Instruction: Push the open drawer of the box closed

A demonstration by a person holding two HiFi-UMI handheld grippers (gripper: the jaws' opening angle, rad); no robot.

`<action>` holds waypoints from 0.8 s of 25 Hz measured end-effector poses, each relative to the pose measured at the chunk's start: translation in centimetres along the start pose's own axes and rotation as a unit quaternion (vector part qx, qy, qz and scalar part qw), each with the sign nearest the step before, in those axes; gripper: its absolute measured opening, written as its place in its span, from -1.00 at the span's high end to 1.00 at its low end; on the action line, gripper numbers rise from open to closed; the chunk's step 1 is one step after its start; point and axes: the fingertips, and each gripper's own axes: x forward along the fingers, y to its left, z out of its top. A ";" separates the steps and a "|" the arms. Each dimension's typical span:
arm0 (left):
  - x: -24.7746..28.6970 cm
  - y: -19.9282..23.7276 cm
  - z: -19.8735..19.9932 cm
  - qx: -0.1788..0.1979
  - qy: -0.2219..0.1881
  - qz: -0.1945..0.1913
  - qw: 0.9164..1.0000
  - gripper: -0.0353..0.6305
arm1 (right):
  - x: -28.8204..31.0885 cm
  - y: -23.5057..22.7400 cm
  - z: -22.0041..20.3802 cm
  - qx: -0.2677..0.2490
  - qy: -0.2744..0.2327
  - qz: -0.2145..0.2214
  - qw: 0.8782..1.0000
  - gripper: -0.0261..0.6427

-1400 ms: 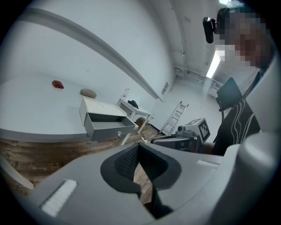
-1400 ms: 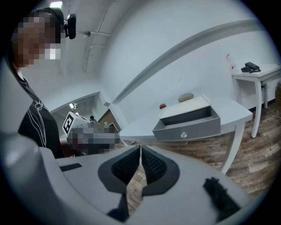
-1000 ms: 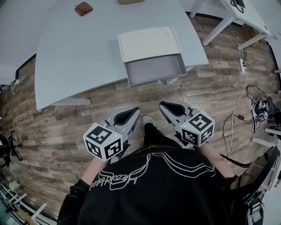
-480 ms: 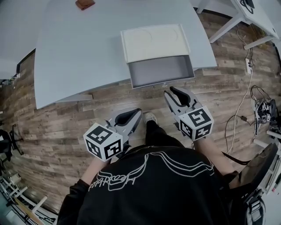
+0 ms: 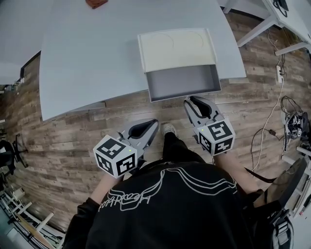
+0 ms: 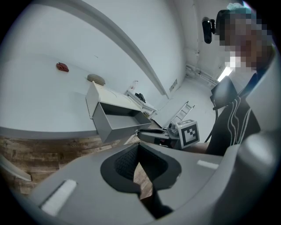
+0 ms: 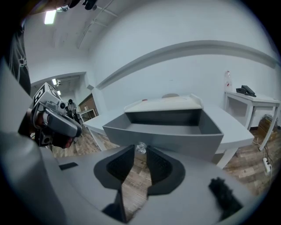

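Note:
A box with a cream lid (image 5: 177, 47) sits at the near edge of the grey table (image 5: 87, 58). Its grey drawer (image 5: 183, 82) is pulled out toward me and is empty. My right gripper (image 5: 191, 100) is right at the drawer front (image 7: 175, 141). A small clear knob (image 7: 141, 147) lies just ahead of its tips, and its jaws stand a narrow gap apart with nothing between them. My left gripper (image 5: 151, 124) hangs lower left over the floor, away from the drawer (image 6: 116, 121), with its tips touching.
Wood-plank floor (image 5: 58, 141) lies below the table edge. A small brown object (image 5: 96, 3) sits far back on the table. White table legs (image 5: 252, 31) and cables (image 5: 291, 116) are off to the right. A shoe (image 5: 168, 129) shows between the grippers.
My right gripper has moved forward until its tips reach the drawer front. The box sits nearer in the head view. The left gripper has stayed where it was.

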 end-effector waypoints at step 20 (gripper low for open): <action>-0.8 0.9 1.1 -0.009 -0.013 0.010 1.000 0.88 | 1.4 0.2 0.8 0.011 0.004 0.012 1.000 0.71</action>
